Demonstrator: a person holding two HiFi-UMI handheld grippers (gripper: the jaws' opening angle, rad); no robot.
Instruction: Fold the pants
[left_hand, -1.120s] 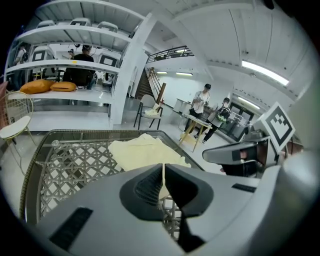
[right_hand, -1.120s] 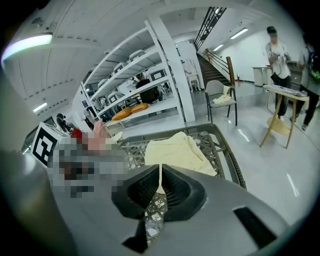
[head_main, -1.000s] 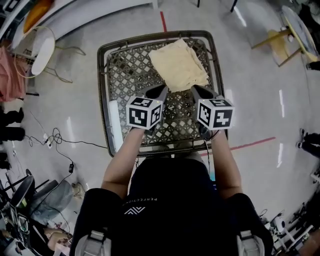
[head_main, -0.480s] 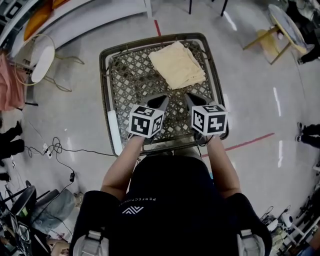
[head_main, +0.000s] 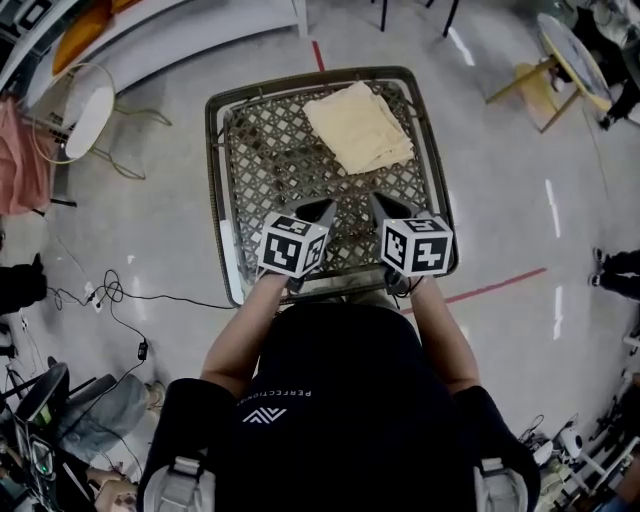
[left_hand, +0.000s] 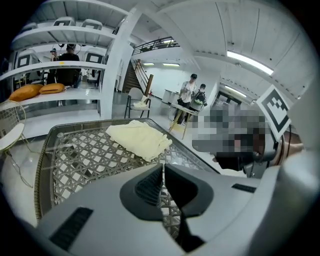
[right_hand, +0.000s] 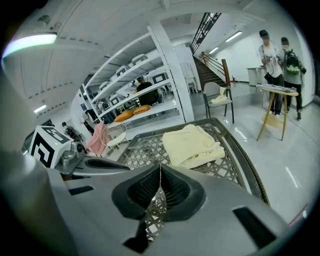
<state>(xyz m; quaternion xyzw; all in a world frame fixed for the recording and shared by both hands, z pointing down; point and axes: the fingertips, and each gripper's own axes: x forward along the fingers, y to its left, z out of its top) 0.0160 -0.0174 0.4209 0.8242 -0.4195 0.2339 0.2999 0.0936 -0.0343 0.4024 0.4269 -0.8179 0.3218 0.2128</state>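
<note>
Woven lattice table (head_main: 214, 200) carries the folded cream pants (head_main: 358, 128), ahead of both claws and well apart from them. Left claw (head_main: 320, 210) and right claw (head_main: 381, 204) are closed and empty. Any forward nudge into the loose stack would likely spoil its folds.

Lighting: bright, even, from long white ceiling strip lamps (left_hand: 250, 62). Glare: white streaks on the glossy pale grey floor (head_main: 553, 200). Shadows: faint, soft. Distortion: strong fisheye bending, with black corners in both gripper views. Focus: generally sharp.

soft cloth pants (head_main: 358, 127), woven lattice table (head_main: 270, 160), glossy floor (head_main: 510, 200)
</note>
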